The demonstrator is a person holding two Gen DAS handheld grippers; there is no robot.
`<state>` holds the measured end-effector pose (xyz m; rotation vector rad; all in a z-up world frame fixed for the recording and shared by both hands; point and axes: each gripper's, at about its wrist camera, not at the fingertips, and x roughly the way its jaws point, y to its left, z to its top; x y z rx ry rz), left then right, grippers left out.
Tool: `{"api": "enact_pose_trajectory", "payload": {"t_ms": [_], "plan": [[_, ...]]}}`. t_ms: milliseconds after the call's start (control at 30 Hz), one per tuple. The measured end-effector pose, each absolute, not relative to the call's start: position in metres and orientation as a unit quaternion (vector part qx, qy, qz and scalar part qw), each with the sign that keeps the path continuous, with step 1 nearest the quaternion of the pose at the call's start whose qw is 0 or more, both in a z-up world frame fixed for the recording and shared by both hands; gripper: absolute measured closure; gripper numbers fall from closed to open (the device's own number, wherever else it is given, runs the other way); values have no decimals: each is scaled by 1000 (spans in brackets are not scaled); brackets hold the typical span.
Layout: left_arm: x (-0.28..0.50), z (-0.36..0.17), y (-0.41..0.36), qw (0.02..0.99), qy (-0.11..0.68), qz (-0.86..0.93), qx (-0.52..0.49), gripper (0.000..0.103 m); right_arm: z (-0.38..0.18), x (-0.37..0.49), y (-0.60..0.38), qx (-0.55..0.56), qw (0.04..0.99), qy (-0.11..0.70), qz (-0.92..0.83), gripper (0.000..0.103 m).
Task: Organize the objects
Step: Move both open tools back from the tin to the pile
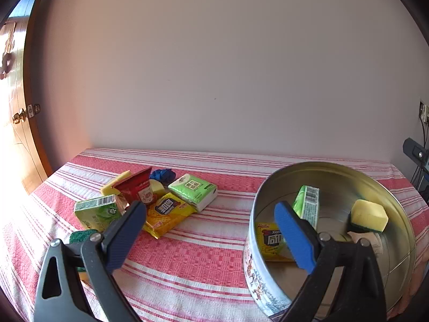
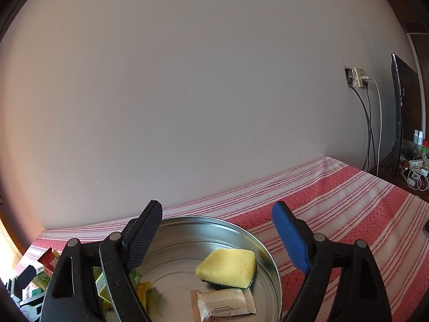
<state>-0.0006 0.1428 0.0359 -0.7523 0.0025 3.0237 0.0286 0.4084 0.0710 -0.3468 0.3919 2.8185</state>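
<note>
Both claws, left (image 1: 211, 230) and right (image 2: 217, 236), gape empty above a round metal tin (image 1: 396, 209) holding a yellow sponge (image 2: 226, 267) and packets, on a red-striped surface (image 1: 214, 241).

Shiny metal tin (image 1: 396, 201); woven cloth (image 1: 201, 255); porous sponge (image 2: 228, 265); glossy wrappers.

Left gripper (image 1: 211, 234): black plastic arms with triangular cut-outs, silver pivot screws, one ribbed dark navy pad, one bright blue pad. Right gripper (image 2: 217, 236): same build, speckled black arms, silver screws, dark ribbed pad left, blue pad right.
</note>
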Motion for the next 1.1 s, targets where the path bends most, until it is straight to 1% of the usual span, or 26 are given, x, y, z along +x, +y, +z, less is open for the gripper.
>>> {"api": "enact_pose_trajectory", "payload": {"t_ms": [167,233,400,467,800,1100], "plan": [[-3,28,121,-3,1,969,-246,5,66,37,399,-98,115,167,974,17],[-2,27,113,-8,-1,969,-247,5,64,39,394,-91,107,165,976,17],[-2,24,95,-19,-5,966,-257,5,64,44,372,-74,113,128,983,16],[-3,22,87,-25,-5,965,-260,5,63,44,361,-73,111,113,985,12],[-10,12,40,-59,-24,958,-280,5,58,32,301,-96,76,34,992,12],[-15,0,-5,-95,-31,948,-301,5,51,10,248,-151,69,2,986,12]]}}
